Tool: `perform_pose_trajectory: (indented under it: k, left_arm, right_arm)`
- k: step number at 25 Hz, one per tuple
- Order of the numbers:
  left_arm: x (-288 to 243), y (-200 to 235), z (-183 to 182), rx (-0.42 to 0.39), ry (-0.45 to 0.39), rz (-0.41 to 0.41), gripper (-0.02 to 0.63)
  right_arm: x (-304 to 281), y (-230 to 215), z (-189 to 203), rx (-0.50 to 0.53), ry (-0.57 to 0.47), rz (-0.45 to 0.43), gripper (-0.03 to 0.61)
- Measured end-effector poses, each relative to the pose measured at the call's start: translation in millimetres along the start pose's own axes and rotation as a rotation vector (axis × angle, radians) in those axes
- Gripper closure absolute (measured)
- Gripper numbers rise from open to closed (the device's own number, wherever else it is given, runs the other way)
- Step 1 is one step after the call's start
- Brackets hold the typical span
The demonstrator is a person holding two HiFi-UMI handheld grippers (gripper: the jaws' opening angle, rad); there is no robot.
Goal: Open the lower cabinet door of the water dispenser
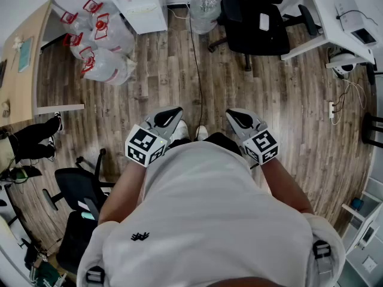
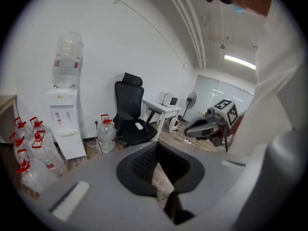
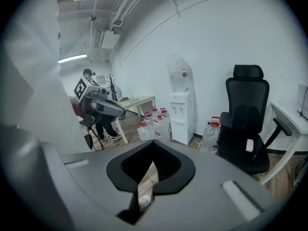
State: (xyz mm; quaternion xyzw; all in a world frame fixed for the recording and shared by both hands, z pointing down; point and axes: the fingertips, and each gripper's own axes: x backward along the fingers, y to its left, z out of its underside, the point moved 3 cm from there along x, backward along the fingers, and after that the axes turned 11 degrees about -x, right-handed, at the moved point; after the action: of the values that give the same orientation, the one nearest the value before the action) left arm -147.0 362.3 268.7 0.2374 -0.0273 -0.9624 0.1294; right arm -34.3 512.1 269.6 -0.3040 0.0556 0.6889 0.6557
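Both held at my waist, tips angled floorward, idle carry: left gripper (image 1: 173, 113) pinched closed on nothing, right gripper (image 1: 234, 116) same. Water dispenser (image 1: 143, 5) is well apart, against the far wall, its lower cabinet door (image 3: 182, 131) looking closed. I judge the approach not yet started.

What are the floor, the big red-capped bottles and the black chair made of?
The floor looks like wood or wood-look planks: brown grain, seams, matte. The bottles look like clear plastic: see-through, slightly glossy. The chair seems black fabric or mesh on plastic; I can't be sure.
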Motion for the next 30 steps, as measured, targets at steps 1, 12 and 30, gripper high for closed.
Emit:
perform_pose_trajectory:
  k: [1,12,30]
  left_arm:
    - [-2.2,3.7,0.5,-0.002,0.000,0.003,0.558]
    - [-83.4,-2.2,-37.1,0.029,0.008,-0.078,0.558]
    - [-109.6,94.1,-60.3,0.183,-0.036,-0.360,0.558]
  right_arm:
    - [-3.2,0.3,-0.9,0.005,-0.003,-0.009,0.578]
    - [-4.9,-81.0,-23.0,0.076,0.043,-0.166,0.577]
    - [-159.7,-159.4,-91.1,0.095,0.156,-0.450,0.508]
